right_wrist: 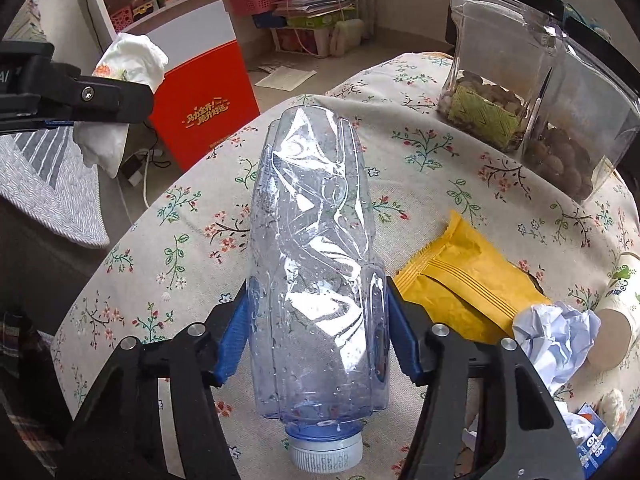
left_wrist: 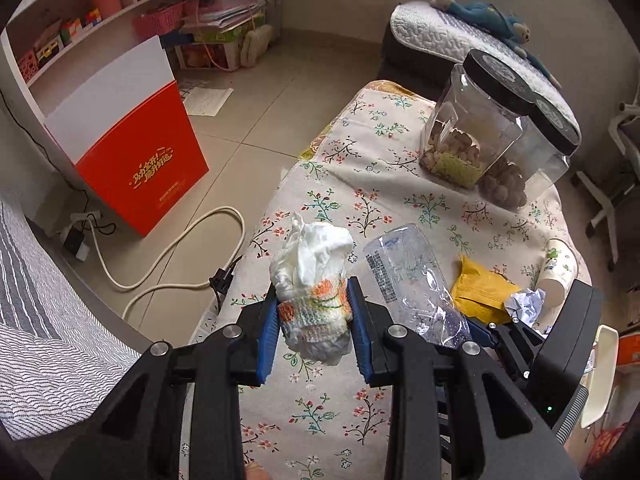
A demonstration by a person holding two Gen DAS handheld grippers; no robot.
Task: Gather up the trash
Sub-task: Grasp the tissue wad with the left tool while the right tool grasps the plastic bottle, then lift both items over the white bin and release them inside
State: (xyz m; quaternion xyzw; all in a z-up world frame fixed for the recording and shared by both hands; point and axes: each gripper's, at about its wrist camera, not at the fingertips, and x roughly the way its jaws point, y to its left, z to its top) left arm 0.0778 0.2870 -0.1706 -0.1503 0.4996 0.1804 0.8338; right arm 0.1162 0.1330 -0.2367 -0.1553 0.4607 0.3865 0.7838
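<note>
My left gripper [left_wrist: 313,306] is shut on a crumpled white napkin [left_wrist: 316,264] with an orange and green print, held above the near left part of the table. That same napkin [right_wrist: 128,56] hangs at upper left in the right wrist view. A crushed clear plastic bottle [right_wrist: 316,220] lies on the flowered tablecloth [right_wrist: 180,220], its white cap [right_wrist: 326,450] pointing toward the camera. My right gripper [right_wrist: 318,304] has both blue pads [right_wrist: 234,328] pressed against the bottle's sides. A yellow snack wrapper [right_wrist: 460,284], a ball of white paper [right_wrist: 552,332] and a tipped paper cup [right_wrist: 616,312] lie to its right.
Two clear jars with black lids [right_wrist: 496,80] stand at the table's far right. On the floor to the left are a red and white box [left_wrist: 132,152] and a looped white cable [left_wrist: 180,248]. Shelves [left_wrist: 80,28] line the far wall. A grey striped cushion [left_wrist: 48,320] lies at near left.
</note>
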